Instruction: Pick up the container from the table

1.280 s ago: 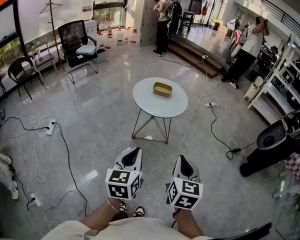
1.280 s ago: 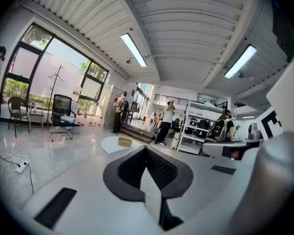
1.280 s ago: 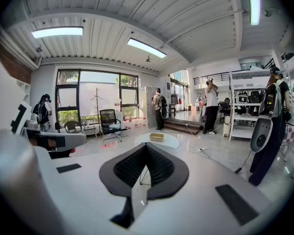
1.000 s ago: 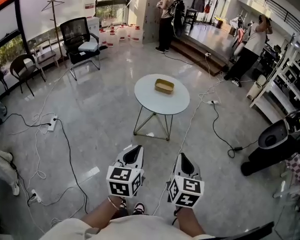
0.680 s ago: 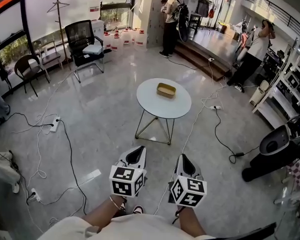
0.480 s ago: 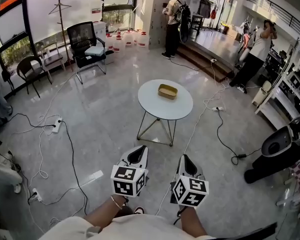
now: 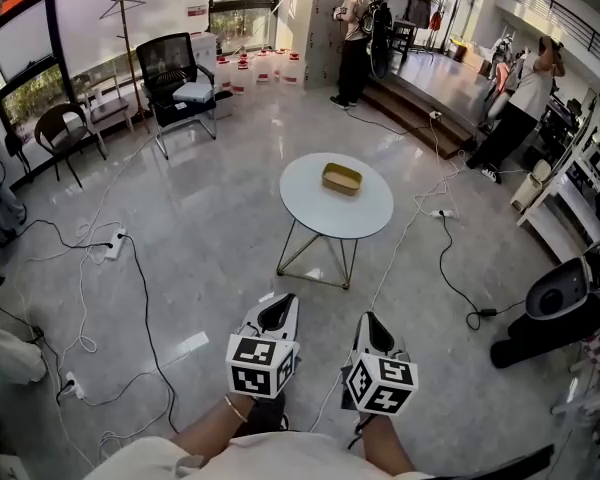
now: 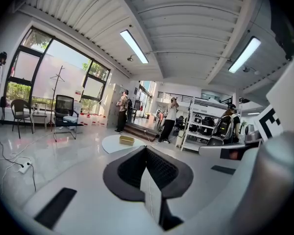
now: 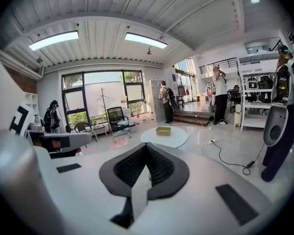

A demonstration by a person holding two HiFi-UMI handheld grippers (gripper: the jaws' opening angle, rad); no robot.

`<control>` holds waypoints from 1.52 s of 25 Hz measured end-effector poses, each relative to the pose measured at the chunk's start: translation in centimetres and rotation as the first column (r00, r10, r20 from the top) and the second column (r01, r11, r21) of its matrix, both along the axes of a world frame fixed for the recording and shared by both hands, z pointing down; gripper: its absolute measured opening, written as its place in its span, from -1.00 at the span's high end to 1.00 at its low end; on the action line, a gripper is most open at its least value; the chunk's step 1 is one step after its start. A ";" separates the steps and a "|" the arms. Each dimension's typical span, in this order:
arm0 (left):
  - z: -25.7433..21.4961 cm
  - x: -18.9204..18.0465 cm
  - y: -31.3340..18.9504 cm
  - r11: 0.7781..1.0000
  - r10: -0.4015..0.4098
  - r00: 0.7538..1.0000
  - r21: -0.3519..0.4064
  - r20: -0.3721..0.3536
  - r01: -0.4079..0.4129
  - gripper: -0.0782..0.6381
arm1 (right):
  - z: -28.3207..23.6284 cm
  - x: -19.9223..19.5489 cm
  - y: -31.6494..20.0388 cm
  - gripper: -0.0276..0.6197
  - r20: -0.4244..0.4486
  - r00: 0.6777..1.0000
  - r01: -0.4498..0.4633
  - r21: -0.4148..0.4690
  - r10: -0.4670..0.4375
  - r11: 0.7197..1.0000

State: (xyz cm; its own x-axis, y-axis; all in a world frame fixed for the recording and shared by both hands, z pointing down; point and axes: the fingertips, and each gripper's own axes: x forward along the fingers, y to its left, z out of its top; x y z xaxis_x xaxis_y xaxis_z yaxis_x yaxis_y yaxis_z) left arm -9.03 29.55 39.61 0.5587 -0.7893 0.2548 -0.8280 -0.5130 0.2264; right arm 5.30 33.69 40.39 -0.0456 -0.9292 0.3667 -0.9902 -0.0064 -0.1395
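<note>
At the far left of the head view a dark chair (image 7: pixel 58 131) stands by the window. Beside it are a coat stand (image 7: pixel 127 13) and a black office chair (image 7: pixel 178 76). A power strip (image 7: pixel 113 245) lies on the glossy grey floor (image 7: pixel 200 208) in front of them.

Low in the view, the left gripper (image 7: pixel 279 311) points forward over the floor. In the left gripper view its jaws are pressed together and nothing is between them. Just to the right is the right gripper (image 7: pixel 367 326), near the left one but not touching it. Its own view shows the same: the ribbed pads meet along one line, closed on nothing.

Ahead of both grippers, well apart from them, stands the round white table (image 7: pixel 325 218) on thin metal legs. The container (image 7: pixel 342 178) – a shallow yellowish tray – sits on the far half of the tabletop, a little right of its middle, with nothing else on the table. Neither gripper touches it.

Behind the table a person with a backpack (image 7: pixel 358 30) stands near low steps (image 7: pixel 410 103). Further right another person (image 7: pixel 515 103) stands with raised arms, then come white shelves (image 7: pixel 580 158) along the wall. At the right edge a black machine (image 7: pixel 555 303) stands on the floor.
</note>
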 end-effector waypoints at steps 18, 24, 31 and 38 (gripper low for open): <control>-0.8 0.8 -11.6 1.000 0.004 1.000 0.018 -0.015 -0.004 0.74 | -1.5 2.6 -9.9 0.84 -0.061 0.996 -0.058 0.026 0.059 0.998; -0.7 0.7 -15.6 1.000 -0.023 0.999 0.016 -0.037 0.023 0.74 | -1.6 3.3 -13.4 0.84 -0.084 0.995 -0.054 0.024 0.055 0.998; -0.2 0.2 -19.0 0.999 -0.034 0.998 0.002 -0.057 0.034 0.74 | -1.6 3.0 -16.8 0.84 -0.096 0.994 -0.042 0.021 0.044 0.999; 0.3 0.7 -21.4 1.000 -0.005 0.999 -0.001 -0.040 0.005 0.74 | -1.0 3.2 -19.3 0.84 -0.066 0.996 -0.060 0.018 0.061 0.998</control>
State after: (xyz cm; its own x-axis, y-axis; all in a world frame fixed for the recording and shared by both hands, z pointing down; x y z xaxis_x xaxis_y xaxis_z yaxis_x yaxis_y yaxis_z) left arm -8.32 8.13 39.90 0.5642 -0.7922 0.2325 -0.8209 -0.5084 0.2599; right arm 8.45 14.35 39.34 0.0354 -0.9353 0.3520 -0.9951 -0.0654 -0.0735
